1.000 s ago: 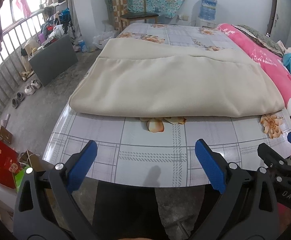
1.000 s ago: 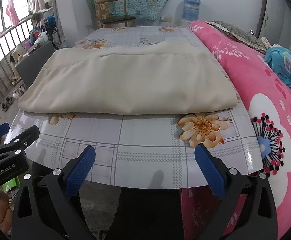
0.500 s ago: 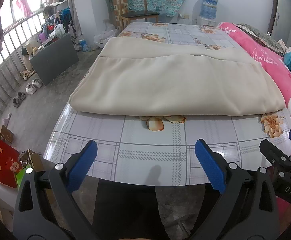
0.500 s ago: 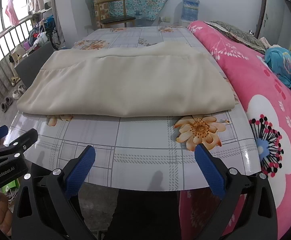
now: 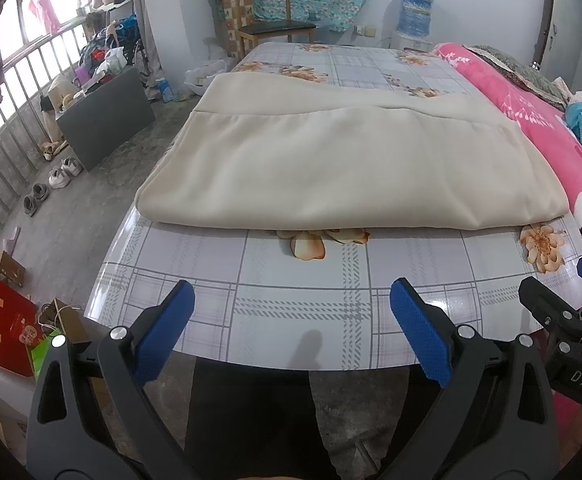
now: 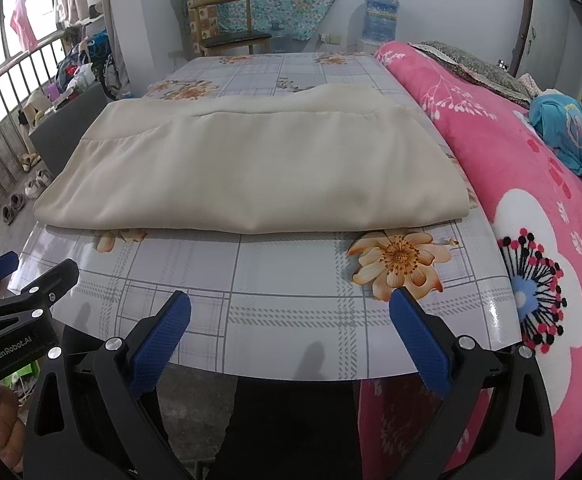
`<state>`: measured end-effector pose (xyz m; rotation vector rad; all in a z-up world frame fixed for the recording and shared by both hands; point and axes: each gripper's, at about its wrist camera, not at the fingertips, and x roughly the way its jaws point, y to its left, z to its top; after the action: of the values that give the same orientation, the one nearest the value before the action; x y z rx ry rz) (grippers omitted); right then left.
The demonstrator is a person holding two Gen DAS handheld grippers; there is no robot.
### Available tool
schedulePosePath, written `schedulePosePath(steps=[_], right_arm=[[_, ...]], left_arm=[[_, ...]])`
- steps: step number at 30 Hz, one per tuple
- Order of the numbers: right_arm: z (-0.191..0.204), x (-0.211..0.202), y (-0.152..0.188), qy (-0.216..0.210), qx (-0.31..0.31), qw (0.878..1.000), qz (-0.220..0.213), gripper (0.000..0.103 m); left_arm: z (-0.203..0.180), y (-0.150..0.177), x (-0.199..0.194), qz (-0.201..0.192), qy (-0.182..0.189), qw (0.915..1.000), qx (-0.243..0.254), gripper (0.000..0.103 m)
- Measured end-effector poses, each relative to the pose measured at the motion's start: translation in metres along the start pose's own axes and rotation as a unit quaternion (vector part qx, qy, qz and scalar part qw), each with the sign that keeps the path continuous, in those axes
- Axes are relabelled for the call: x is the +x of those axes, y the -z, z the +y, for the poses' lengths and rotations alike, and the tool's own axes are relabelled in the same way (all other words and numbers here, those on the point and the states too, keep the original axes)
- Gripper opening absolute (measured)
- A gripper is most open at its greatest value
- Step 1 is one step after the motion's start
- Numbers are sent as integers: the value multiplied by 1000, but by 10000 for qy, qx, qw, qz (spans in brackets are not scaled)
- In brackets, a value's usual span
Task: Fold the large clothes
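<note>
A large beige cloth (image 5: pixel 343 160) lies folded flat on the table (image 5: pixel 291 312), which has a grey check and flower cover; its near folded edge runs across both views. It also shows in the right wrist view (image 6: pixel 251 176). My left gripper (image 5: pixel 291 320) is open and empty, held at the table's near edge, short of the cloth. My right gripper (image 6: pixel 291 324) is open and empty too, beside it at the near edge. The right gripper's fingers (image 5: pixel 571 312) show at the left view's right edge, and the left gripper's fingers (image 6: pixel 23 292) at the right view's left edge.
A pink flowered quilt (image 6: pixel 531 200) lies along the table's right side with a blue cloth (image 6: pixel 571 140) on it. A wooden chair (image 5: pixel 271 28) and a water jug (image 5: pixel 413 16) stand beyond the far end. Boxes, bags and shoes (image 5: pixel 51 184) sit on the floor at left.
Both grippers have drawn back slightly from the table and stayed open. The cloth has not moved.
</note>
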<state>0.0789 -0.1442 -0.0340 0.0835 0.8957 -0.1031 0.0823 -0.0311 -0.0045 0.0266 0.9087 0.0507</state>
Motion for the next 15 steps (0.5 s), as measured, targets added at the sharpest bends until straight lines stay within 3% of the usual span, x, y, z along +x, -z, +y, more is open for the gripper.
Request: schedulePosePath(steps=[15], right_arm=[[-1, -1, 1, -9, 6, 10000, 0, 97]], left_arm=[[-2, -1, 1, 11, 18, 10000, 53, 95]])
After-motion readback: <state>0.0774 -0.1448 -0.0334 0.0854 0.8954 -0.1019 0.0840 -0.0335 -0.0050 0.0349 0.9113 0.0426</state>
